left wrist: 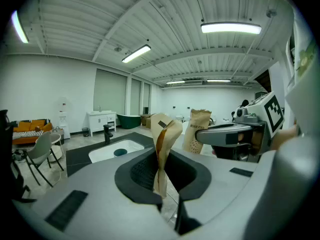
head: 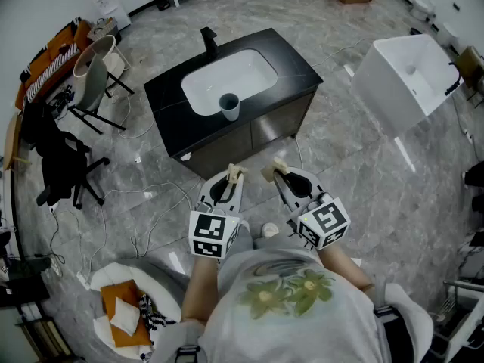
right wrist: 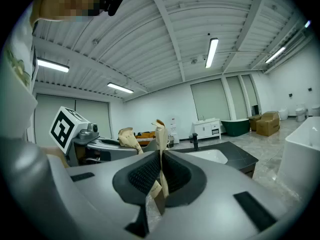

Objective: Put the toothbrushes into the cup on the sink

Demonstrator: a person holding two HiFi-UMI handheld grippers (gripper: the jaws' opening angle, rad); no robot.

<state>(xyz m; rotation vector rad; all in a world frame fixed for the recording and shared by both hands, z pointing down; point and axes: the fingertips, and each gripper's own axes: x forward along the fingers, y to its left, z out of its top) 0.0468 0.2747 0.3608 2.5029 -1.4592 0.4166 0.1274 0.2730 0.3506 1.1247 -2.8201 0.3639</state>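
Observation:
A black-topped vanity (head: 287,70) with a white sink (head: 234,78) stands ahead of me, and a grey cup (head: 229,106) sits at the basin's near edge. My left gripper (head: 233,175) is shut on a toothbrush in a tan paper wrapper (left wrist: 164,139), which stands upright between the jaws. My right gripper (head: 275,171) is shut on a second paper-wrapped toothbrush (right wrist: 161,144). Both grippers hang side by side short of the vanity's near edge, pointing toward it. In the left gripper view the sink (left wrist: 117,149) and cup (left wrist: 120,152) lie far off.
A white freestanding basin (head: 408,78) stands to the right. Chairs (head: 94,74) and a black office chair (head: 64,165) are on the left, with cables (head: 151,210) across the marble floor. A black faucet (head: 209,40) rises behind the basin. A round basket (head: 121,312) sits at lower left.

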